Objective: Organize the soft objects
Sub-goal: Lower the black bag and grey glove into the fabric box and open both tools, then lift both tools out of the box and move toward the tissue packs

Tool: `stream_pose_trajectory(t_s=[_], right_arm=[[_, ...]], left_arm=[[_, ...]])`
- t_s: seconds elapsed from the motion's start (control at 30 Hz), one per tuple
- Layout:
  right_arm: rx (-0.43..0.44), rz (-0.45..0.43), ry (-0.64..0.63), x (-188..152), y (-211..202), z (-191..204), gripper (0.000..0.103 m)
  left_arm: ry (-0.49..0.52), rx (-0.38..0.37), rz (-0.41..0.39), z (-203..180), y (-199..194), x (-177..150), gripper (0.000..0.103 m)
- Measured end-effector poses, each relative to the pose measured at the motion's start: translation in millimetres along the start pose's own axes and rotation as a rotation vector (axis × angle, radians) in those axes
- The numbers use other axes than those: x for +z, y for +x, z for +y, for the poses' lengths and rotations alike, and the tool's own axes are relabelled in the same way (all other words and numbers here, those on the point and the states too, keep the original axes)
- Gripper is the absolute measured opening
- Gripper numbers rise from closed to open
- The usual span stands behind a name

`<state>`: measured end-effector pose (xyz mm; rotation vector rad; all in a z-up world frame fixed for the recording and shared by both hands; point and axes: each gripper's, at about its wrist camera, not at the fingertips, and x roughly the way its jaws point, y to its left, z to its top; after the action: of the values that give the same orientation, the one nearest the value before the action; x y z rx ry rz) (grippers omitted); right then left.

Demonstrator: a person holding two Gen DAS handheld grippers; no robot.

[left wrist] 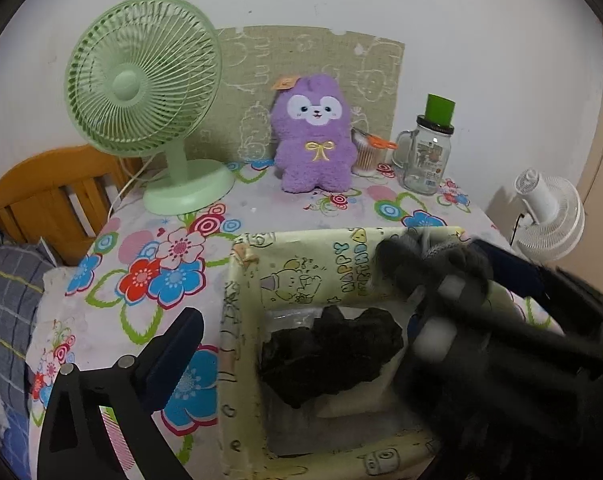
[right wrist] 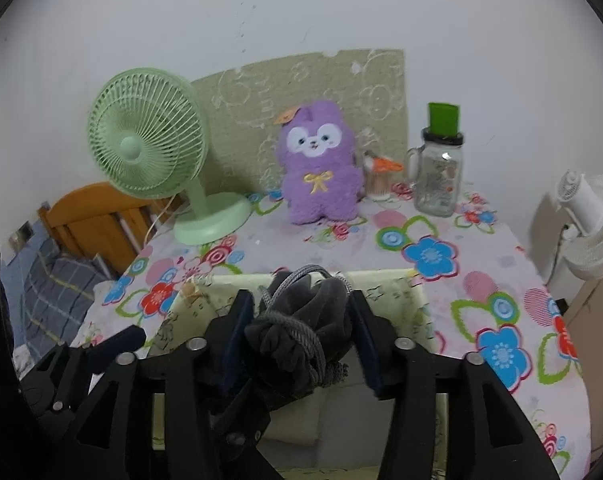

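Note:
A pale yellow cartoon-print fabric bin (left wrist: 237,320) stands on the floral table, also in the right wrist view (right wrist: 397,292). A black soft item (left wrist: 329,354) lies inside it. My right gripper (right wrist: 301,332) is shut on a grey drawstring pouch (right wrist: 301,320) and holds it over the bin; the pouch shows blurred in the left wrist view (left wrist: 429,256). My left gripper is open and empty, its left finger (left wrist: 173,356) outside the bin's left wall. A purple plush toy (left wrist: 313,136) sits upright at the back of the table, also in the right wrist view (right wrist: 319,160).
A green desk fan (left wrist: 141,92) stands back left. A glass jar mug with a green lid (left wrist: 427,152) and a cup with orange scissors (left wrist: 371,152) stand back right. A white fan (left wrist: 549,216) is off the table's right side. A wooden bed frame (left wrist: 49,196) lies left.

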<state>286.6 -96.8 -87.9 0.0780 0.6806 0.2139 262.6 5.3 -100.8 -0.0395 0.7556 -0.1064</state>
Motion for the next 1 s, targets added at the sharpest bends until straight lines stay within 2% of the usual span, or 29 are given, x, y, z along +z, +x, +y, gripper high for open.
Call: stream_pose_trajectory(t_s=[0.03,0.07,0.57,0.67,1.0], right_arm=[[0.002,0.002,0.001,-0.8,1.3,0.7,0.087],[0.002,-0.006,0.007,-1.6,0.9,1.1,0.088],[-0.067,-0.027,-0.013,1.0,-15.1,4.7,0.093],[-0.085,-0.028,-0.005,-0.6,-21.7,3.3,0.097],[-0.106,-0.083,-0.01,-3.4,-63.7,5.7,0.097]], left_arm=[[-0.007,-0.007,0.003,2.0,0.3,0.4,0.103],[-0.009,-0.007,0.002,2.6,0.2,0.5,0.103],[0.004,0.005,-0.028,-3.7,-14.7,2.0,0.103],[0.009,0.007,-0.029,-7.1,-20.2,-0.4,0.103],[0.024,0.002,-0.075,-16.4,-57.4,-3.7,0.103]])
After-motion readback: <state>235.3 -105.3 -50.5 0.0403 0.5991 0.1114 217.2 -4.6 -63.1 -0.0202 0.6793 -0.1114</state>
